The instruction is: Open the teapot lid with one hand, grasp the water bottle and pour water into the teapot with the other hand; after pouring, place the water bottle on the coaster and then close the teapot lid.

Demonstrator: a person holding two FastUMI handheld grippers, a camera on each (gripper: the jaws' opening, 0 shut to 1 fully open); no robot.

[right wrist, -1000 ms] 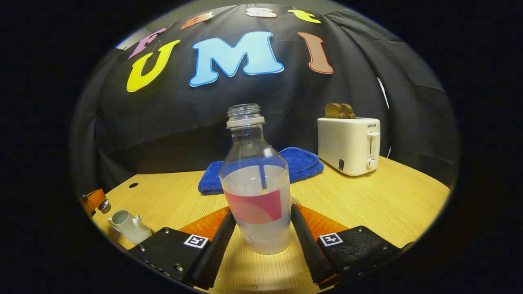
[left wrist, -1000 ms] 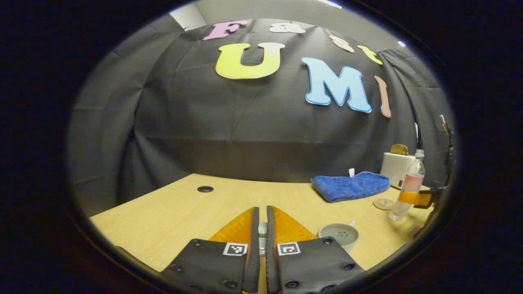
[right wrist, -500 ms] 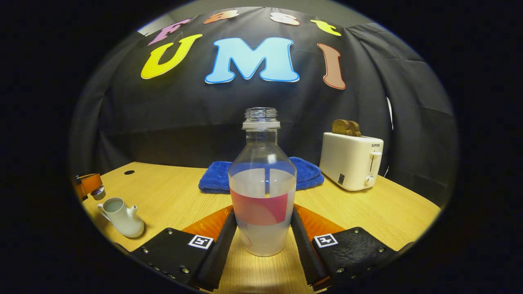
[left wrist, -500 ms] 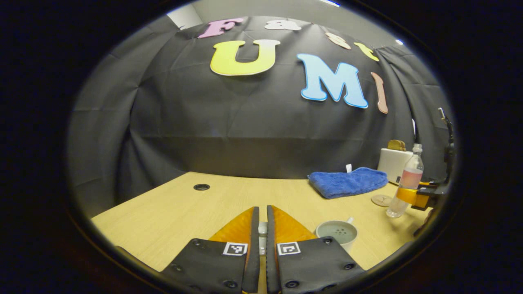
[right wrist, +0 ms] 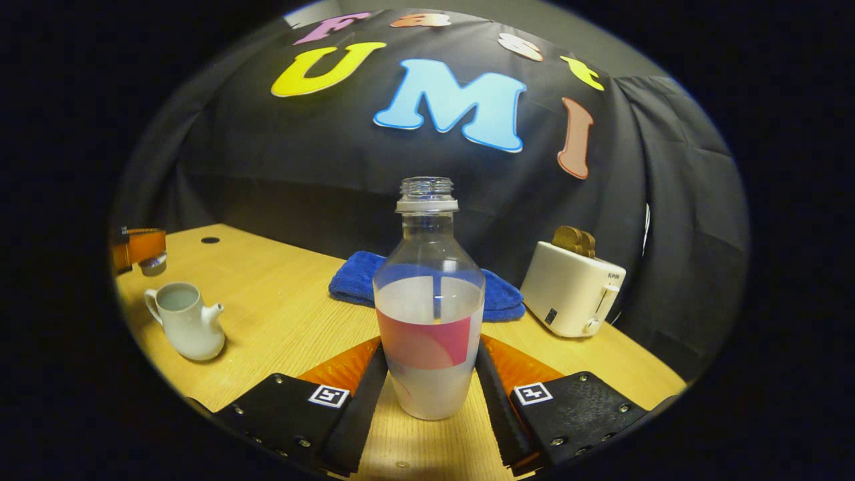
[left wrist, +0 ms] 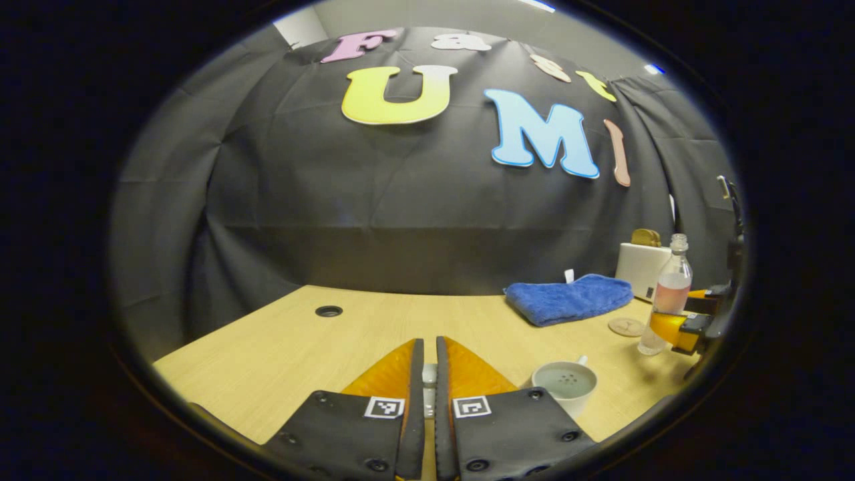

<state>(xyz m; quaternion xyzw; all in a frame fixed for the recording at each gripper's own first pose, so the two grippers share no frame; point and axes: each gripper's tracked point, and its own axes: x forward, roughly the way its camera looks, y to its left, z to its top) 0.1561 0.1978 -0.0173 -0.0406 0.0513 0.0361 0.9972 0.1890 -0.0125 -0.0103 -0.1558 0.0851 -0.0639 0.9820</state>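
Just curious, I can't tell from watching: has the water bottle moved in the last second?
Yes. In the left gripper view the water bottle, clamped in the right gripper, has lifted and shifted slightly back toward the toaster, past the coaster.

On the one table (right wrist: 280, 314) stand one teapot (right wrist: 189, 323), one bottle (right wrist: 429, 314), one coaster (left wrist: 626, 327), one folded blue towel (right wrist: 364, 280) and one toaster (right wrist: 571, 288) holding two slices of toast (right wrist: 574, 240). There is one lid (right wrist: 153, 264), and there are two grippers, the left gripper (left wrist: 429, 361) and the right gripper (right wrist: 429, 361).
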